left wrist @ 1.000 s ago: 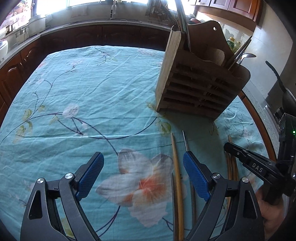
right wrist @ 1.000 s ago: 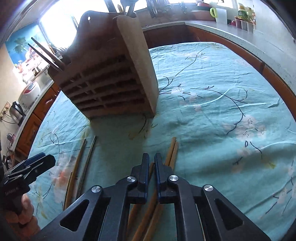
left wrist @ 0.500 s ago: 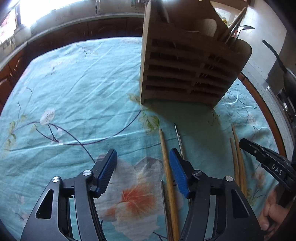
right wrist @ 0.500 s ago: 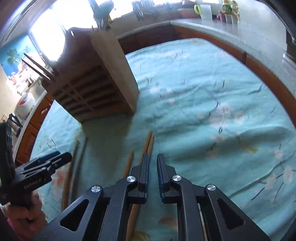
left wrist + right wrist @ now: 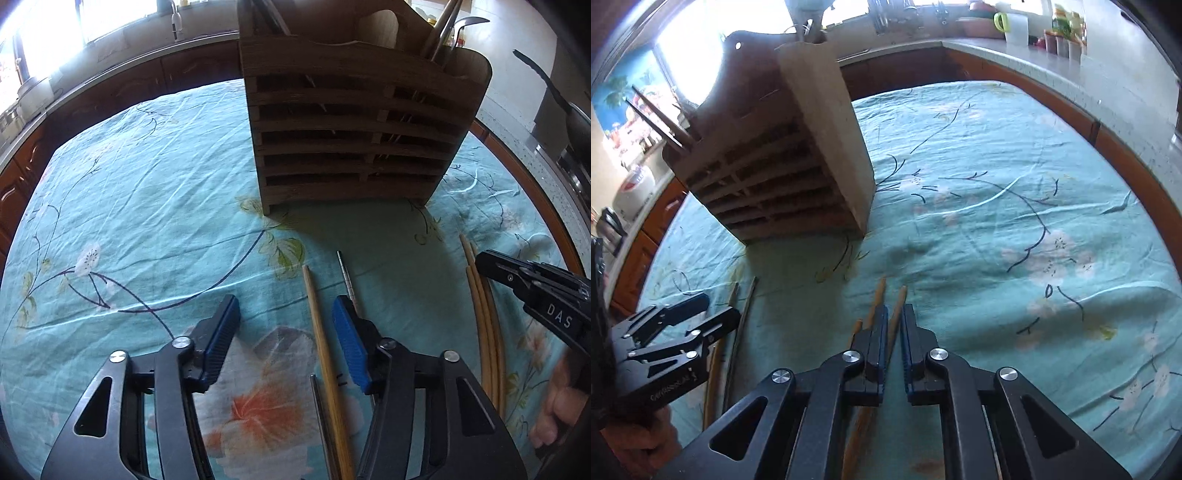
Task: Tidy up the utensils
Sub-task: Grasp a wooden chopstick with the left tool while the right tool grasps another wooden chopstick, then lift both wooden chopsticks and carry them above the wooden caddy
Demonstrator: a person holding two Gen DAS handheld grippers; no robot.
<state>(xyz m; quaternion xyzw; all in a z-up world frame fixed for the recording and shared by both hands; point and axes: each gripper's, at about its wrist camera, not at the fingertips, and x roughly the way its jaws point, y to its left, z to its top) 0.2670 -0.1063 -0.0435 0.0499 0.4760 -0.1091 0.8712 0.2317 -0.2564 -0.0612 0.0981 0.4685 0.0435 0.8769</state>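
On the cloth: chopsticks (image 5: 325, 354) lie loose, pointing at the rack (image 5: 354, 125), likely bound for it.
Left gripper (image 5: 286, 332): spread wide, straddling one wooden stick.
Right gripper (image 5: 894, 332): nearly closed over a second bundle (image 5: 879, 306); whether it pinches, unclear.

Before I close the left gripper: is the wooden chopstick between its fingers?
Yes, the wooden chopstick lies on the cloth between the open left gripper fingers.
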